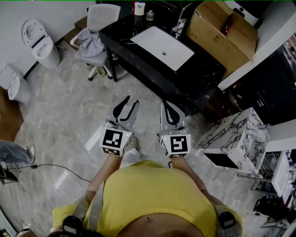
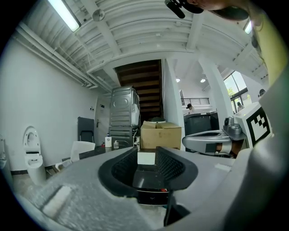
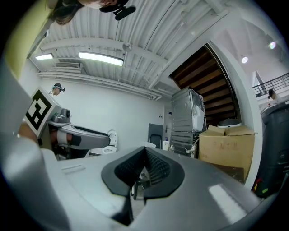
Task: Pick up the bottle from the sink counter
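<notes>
Jaws stand part-open on the left gripper (image 1: 132, 101), closed on the right gripper (image 1: 165, 103), both empty, and a reach for the white bottle (image 1: 139, 8) at the sink counter's (image 1: 122, 40) far corner risks toppling the small clear bottle (image 1: 150, 15) beside it.

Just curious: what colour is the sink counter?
Black counter, white basin; clearest in head view.

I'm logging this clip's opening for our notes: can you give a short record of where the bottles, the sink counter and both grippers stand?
counter: black sink counter with white basin, ahead of the person
bottles: white bottle and smaller clear bottle, upright at the counter's far end
left gripper: jaws apart, nothing between them
right gripper: jaws together, empty
contact: neither gripper touches the counter or a bottle
task: no bottle picked up yet
</notes>
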Available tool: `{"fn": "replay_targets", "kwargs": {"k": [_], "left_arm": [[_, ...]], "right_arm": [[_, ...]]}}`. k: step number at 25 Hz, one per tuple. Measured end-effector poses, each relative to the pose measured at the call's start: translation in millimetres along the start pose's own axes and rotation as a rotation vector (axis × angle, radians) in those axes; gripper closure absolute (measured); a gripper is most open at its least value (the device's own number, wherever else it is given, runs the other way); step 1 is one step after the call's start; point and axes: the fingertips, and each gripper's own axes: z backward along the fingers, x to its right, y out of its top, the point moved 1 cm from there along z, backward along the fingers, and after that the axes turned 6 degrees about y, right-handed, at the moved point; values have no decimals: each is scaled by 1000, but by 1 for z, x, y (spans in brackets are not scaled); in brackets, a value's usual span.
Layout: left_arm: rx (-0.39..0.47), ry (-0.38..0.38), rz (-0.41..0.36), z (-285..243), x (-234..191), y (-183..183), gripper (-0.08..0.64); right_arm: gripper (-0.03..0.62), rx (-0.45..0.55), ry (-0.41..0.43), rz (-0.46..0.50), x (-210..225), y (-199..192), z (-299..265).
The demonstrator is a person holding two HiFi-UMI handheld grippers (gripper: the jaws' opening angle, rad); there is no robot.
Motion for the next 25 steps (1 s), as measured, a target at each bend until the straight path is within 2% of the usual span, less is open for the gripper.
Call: {"fn": "replay_targets", "kwargs": {"k": [10,19,25], "left_arm": [[32,-72,-4,-81,-72,4,416],[46,-80,11,-113,-106,1,396],[45,-70,21,-134,-126,-2,387]], "right_arm": [[591,-5,-53,7,23,-6,-102],[591,-28,-80,22,34,-14,-141],[591,-33,-69,25,43,-17,-167]]}}
